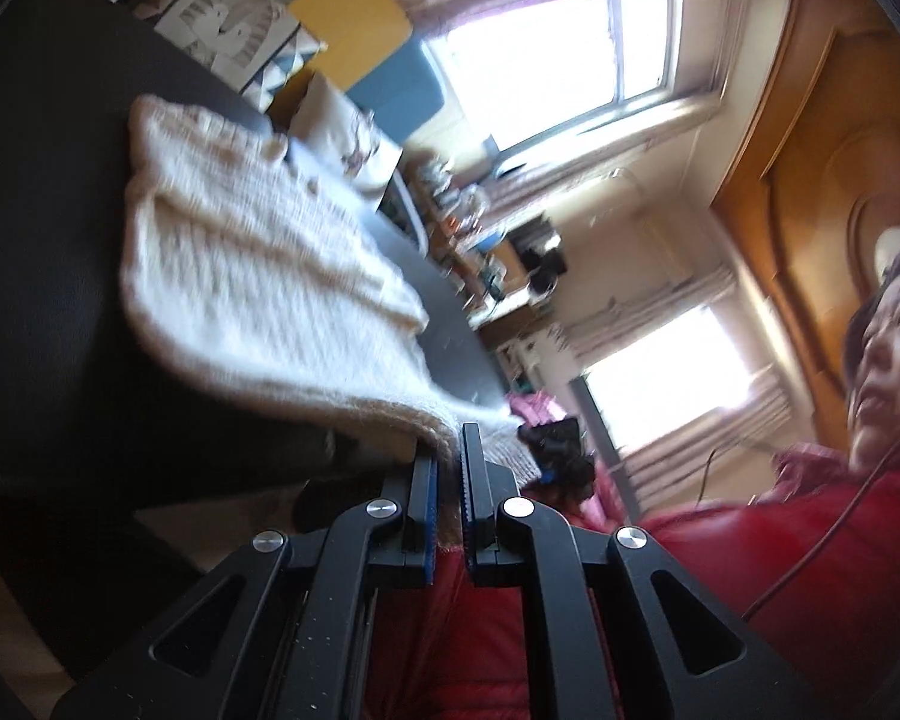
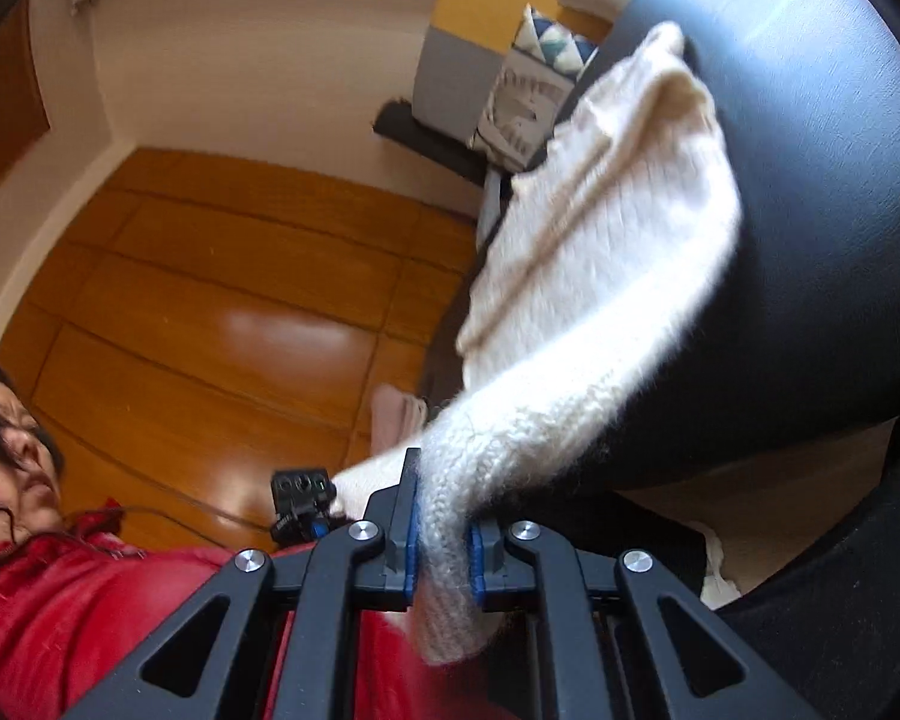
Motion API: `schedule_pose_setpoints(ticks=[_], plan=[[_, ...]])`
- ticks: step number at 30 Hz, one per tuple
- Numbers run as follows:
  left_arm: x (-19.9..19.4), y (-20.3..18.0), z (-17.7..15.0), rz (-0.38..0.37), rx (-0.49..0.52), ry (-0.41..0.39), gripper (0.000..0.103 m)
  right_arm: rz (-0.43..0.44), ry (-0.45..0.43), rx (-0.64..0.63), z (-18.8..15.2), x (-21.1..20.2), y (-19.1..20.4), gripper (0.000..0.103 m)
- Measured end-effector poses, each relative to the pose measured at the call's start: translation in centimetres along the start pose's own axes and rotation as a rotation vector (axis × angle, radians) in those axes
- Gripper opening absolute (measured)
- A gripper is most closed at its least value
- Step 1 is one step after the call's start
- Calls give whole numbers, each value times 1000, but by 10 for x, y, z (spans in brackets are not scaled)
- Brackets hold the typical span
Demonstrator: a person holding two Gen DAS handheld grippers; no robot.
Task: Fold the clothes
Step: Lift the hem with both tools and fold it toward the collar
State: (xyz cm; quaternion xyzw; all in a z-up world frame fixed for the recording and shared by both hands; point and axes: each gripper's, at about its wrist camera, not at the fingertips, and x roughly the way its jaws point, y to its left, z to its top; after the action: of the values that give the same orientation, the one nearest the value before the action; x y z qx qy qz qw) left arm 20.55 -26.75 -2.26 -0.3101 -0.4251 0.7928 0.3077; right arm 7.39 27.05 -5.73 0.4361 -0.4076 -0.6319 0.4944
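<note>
Sweater (image 1: 240, 252): near hem pinched in left tool (image 1: 449, 480) and right tool (image 2: 441, 516), rest draped on black bench (image 1: 48, 180); risks: thin left bite slipping; uneven lift skewing fold.

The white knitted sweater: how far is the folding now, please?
Done: the far part of the sweater already lies on the dark table, seemingly doubled over. In hand: the left claw and the right claw are each shut on its near edge, holding it above the table edge. Left: laying this held edge over the rest and letting go.
</note>
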Motion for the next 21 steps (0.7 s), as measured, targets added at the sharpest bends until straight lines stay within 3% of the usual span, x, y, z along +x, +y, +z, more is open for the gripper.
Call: schedule_pose_setpoints(ticks=[7,11,17,21], plan=[[22,5,59,-5,70,-103,6,24,-126,-33,69,20,11,11],[26,30,97,-13,42,-176,6,19,-172,-19,115,46,6,11],[62,96,152,163,-107,-297,6,-35,-220,123,189,98,-33,11],[77,116,174,179,-153,-311,6,-63,-246,239,217,119,-58,11]])
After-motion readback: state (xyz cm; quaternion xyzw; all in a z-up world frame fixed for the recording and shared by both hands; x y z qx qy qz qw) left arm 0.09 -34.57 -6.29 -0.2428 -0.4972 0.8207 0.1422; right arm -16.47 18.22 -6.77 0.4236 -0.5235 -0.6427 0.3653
